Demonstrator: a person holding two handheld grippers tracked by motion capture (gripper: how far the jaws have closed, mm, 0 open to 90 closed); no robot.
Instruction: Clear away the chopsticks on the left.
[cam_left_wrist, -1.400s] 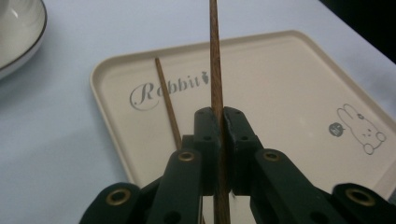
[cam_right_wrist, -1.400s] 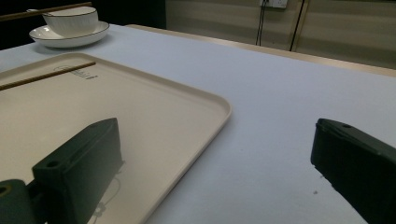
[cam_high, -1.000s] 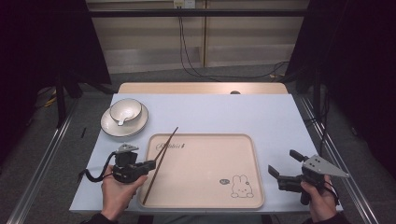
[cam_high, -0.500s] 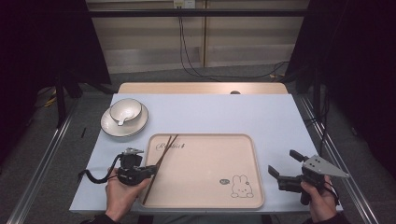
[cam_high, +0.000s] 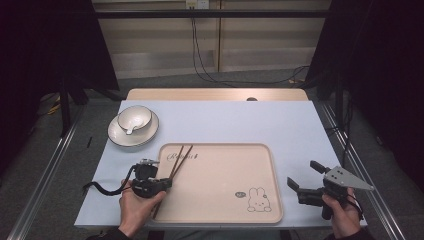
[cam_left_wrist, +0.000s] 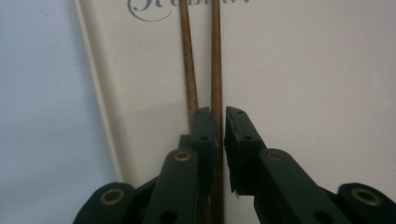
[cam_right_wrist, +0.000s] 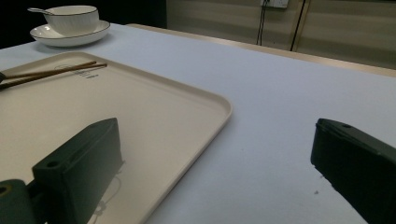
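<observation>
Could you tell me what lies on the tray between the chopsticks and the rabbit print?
Nothing: in the high view the tray is bare between the chopsticks at its left edge and the rabbit print near its front right corner.

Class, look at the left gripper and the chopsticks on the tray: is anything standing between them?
Nothing visible does. The left gripper is already at the chopsticks, jaws nearly shut around one stick, on the tray.

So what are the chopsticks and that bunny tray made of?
The chopsticks look like wood: brown with a fine darker grain, smooth and only slightly shiny. The tray looks like plastic or melamine, though that is hard to tell: an even cream colour, matte, with a rounded raised rim and a printed bunny.
</observation>
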